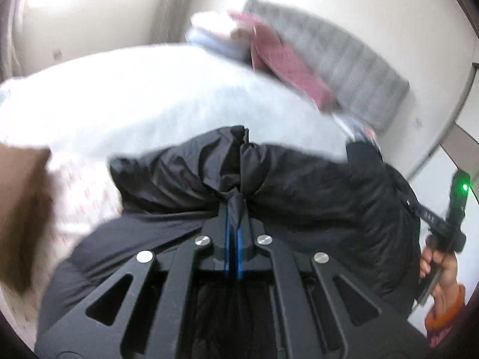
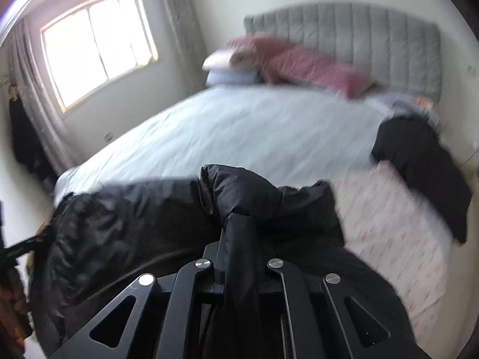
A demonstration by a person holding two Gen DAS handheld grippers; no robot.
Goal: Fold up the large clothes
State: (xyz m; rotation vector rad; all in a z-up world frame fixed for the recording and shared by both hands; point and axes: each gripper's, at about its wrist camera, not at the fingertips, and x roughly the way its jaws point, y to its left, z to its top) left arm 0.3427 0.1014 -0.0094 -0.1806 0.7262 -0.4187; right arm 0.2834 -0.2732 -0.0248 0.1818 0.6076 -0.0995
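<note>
Jacket gripped at two points and raised off the bed; no fold made yet.

Left gripper (image 1: 234, 206) has its jaws closed tight on a pinch of the black puffer jacket (image 1: 299, 185), the shiny cloth bunching up between the blue pads (image 1: 227, 239). The jacket hangs slack across the near edge of the bed (image 2: 239, 131), between the two hands, its bulk drooping below both grips and not spread flat. Right gripper (image 2: 239, 227) is likewise clamped shut on a gathered ridge of the same jacket, fabric wrapped over its fingertips. A second dark garment (image 2: 419, 161) lies unfolded at the right of the bed. Judgement: the task stands at the pick-up stage. Spreading, every fold and the second garment all remain outstanding.
</note>
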